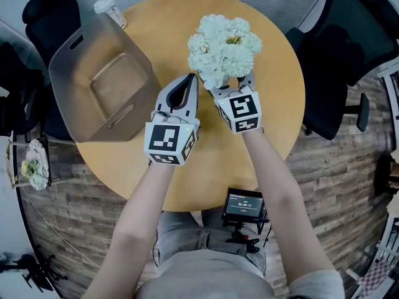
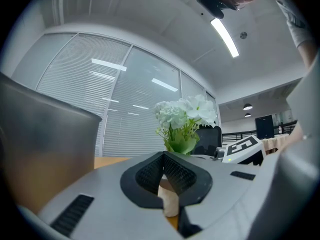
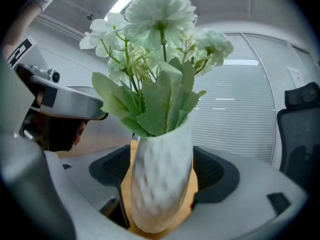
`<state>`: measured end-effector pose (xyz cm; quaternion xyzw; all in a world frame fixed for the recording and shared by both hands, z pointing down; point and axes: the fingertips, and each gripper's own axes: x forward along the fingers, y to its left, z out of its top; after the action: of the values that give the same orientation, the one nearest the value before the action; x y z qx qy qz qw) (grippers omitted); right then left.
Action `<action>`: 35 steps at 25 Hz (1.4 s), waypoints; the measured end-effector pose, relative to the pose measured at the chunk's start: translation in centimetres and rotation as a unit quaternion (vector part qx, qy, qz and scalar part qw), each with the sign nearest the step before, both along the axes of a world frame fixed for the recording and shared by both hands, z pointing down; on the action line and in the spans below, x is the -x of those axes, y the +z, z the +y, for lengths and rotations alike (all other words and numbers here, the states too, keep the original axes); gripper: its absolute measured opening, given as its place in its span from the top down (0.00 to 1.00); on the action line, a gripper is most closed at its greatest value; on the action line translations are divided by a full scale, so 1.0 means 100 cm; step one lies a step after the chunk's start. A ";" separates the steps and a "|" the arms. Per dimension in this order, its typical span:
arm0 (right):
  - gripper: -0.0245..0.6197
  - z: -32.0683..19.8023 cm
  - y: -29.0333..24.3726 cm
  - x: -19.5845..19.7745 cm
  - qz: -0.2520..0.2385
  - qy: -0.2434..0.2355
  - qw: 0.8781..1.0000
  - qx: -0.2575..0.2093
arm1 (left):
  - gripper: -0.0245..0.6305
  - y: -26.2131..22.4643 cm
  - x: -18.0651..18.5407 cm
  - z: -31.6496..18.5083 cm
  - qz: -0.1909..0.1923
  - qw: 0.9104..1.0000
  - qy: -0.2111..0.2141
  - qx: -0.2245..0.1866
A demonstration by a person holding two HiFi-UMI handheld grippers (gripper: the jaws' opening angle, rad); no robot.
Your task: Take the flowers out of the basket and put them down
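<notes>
Head view: both bare forearms are reaching up from 6 o'clock over the round table (image 1: 274,129), held side by side and level. The left gripper (image 1: 191,78) is pointing toward 12 to 1 o'clock, its jaws lying together at the tips with nothing between them. The right gripper (image 1: 232,87) is pointing toward 12 o'clock and is reaching around the base of the flowers (image 1: 224,48). The white blooms are sitting at the table's 12 o'clock side and facing up at the camera. The grey basket (image 1: 68,61) is standing at the table's 9 to 10 o'clock edge, well apart from the flowers.

Left gripper view: the black pads (image 2: 150,171) are meeting at their tips and gripping nothing. The flowers (image 2: 185,111) are standing beyond them at 1 o'clock, stems running up toward 12, with the basket wall (image 2: 40,149) filling 9 o'clock.

Right gripper view: the white dimpled vase (image 3: 160,184) is standing on the table between the parted jaws, its long axis running 6 to 12 o'clock and its top leaning slightly toward 1. A strip of tabletop is showing between the vase and the 9 o'clock pad (image 3: 112,171), so the jaws are standing open around it rather than squeezing it. Leaves and blooms are fanning upward out of its mouth
</notes>
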<state>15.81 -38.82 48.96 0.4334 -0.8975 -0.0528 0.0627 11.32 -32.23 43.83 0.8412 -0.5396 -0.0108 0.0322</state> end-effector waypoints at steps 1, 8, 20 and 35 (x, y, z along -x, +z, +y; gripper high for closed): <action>0.36 0.001 -0.001 0.000 0.001 -0.001 1.000 -0.002 | 0.96 0.000 0.000 0.000 -0.001 1.000 0.001 0.000; 0.26 0.008 -0.002 -0.007 -0.012 0.009 1.000 0.006 | 0.96 0.003 -0.001 0.009 -0.005 1.000 0.003 0.001; 0.24 0.035 -0.010 -0.017 -0.020 -0.001 0.999 0.033 | 0.96 0.000 0.001 0.031 -0.013 1.000 0.012 -0.002; 0.25 0.084 -0.048 -0.024 -0.006 -0.021 0.999 0.036 | 0.96 -0.025 0.004 0.050 -0.008 1.000 0.014 -0.020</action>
<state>18.23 -30.41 44.14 0.4120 -0.9081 -0.0191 0.0717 10.91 -27.27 41.32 0.8492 -0.5278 -0.0143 0.0116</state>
